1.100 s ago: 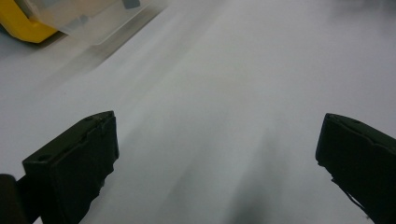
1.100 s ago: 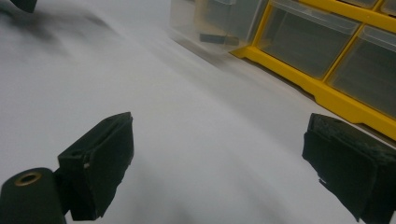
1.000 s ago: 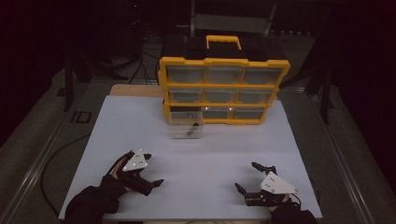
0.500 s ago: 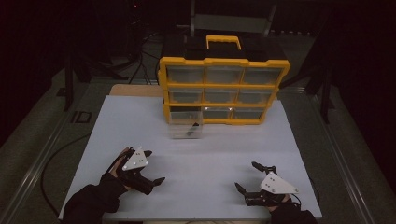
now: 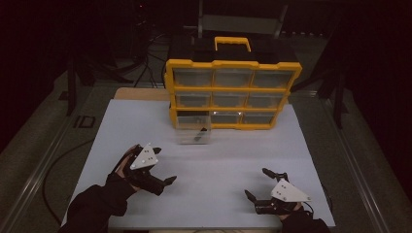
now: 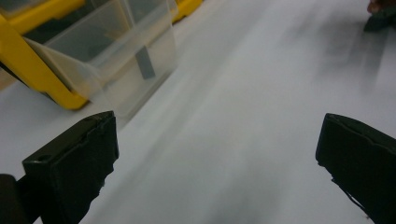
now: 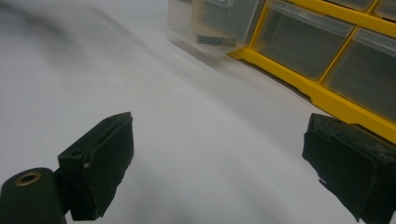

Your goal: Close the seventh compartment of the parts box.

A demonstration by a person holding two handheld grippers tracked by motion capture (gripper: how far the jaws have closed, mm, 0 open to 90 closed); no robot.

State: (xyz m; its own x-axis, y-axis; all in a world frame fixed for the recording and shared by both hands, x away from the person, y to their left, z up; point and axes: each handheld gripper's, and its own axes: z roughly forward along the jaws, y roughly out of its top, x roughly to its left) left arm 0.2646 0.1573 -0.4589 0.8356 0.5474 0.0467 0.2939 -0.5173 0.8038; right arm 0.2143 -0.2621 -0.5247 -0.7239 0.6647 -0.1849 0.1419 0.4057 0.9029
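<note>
A yellow drawer cabinet [image 5: 233, 92] with clear drawers stands at the back of the white table [image 5: 228, 155]. Its bottom-left clear drawer [image 5: 193, 132] is pulled out, and a small dark part [image 5: 198, 131] lies inside it. My left gripper [image 5: 164, 165] is open near the table's front left, short of that drawer. In the left gripper view the gripper [image 6: 215, 158] has its jaws wide apart, and the drawer [image 6: 116, 60] is ahead at upper left. My right gripper [image 5: 256, 183] is open at the front right. The right gripper view also shows it [image 7: 219, 163] empty, facing the cabinet [image 7: 327, 56].
The table's front edge runs just behind both hands. The floor on both sides is dark, with stands and cables behind the cabinet. The other hand's gripper [image 6: 380, 14] sits in the top right corner of the left gripper view.
My left gripper has moved a little forward, toward the pulled-out drawer. The right gripper has hardly moved. Both stay open.
</note>
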